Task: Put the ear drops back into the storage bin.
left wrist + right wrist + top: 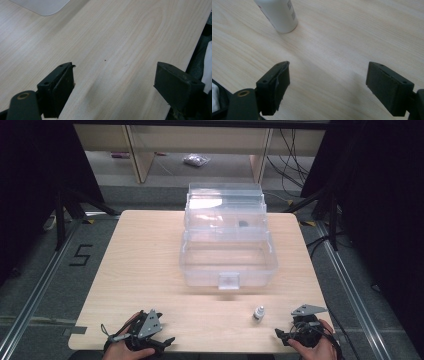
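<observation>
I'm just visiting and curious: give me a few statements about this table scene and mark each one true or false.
1. The clear plastic box stands open on the table. True.
2. The right gripper holds the small white bottle. False: its jaws are open with nothing between them, and the bottle stands apart on the table.
3. The left gripper is open over bare wood. True.
4. The bottle lies on its side. False: it stands upright.
5. The bottle is nearer the left gripper. False: it is closer to the right one.

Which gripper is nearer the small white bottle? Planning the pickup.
The right gripper: the small white bottle stands just off its open jaws; the left gripper sits across the table.
</observation>
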Available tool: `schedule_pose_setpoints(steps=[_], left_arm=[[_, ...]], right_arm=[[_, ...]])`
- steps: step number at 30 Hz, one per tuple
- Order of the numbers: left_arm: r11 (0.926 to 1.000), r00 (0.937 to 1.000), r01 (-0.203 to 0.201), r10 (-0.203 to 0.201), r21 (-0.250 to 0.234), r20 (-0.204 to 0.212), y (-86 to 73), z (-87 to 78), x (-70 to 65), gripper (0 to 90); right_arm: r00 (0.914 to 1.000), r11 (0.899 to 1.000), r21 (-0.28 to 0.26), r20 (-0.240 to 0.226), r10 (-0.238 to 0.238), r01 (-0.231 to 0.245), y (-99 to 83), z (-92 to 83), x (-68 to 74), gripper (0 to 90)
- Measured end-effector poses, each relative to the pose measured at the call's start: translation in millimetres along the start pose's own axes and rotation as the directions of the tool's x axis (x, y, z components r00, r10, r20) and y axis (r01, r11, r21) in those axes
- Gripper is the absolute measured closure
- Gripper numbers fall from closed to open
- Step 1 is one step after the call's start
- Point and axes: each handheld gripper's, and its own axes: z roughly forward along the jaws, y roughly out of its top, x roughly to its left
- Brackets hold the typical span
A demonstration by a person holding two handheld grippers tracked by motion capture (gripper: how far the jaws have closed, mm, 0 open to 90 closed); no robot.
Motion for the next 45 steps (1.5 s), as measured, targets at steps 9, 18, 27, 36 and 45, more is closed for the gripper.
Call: schedule_pose_setpoints(steps=[9,18,27,36,45], left_arm=[[0.9998,0.9999,0.013,-0.013,0.012,-0.001,-0.3,1.1,-0.8,15.6],[1.0,1.0,0.005,-0.005,0.003,-0.003,-0.3,0.8,0.2,15.6],[1.0,1.0,0.004,-0.004,0.006,0.001,-0.4,1.1,0.5,15.6],[1.0,1.0,0.003,-0.003,0.008,0.001,-0.5,1.6,0.6,15.6],[0.9999,1.0,0.001,-0.001,0.011,0.007,-0.4,1.5,0.3,15.6]], right_arm=[[1.0,1.0,0.026,0.001,-0.004,0.004,2.4,-2.3,3.8,21.0],[0.9979,0.997,0.036,-0.011,-0.063,0.064,9.4,-2.2,6.3,22.5],[0.996,0.995,0.046,-0.027,-0.086,0.087,16.8,-1.5,12.2,23.1],[0.9925,0.991,0.062,-0.043,-0.115,0.117,23.7,-0.3,17.2,23.4],[0.9885,0.987,0.076,-0.056,-0.14,0.144,35.4,1.8,24.9,25.0]])
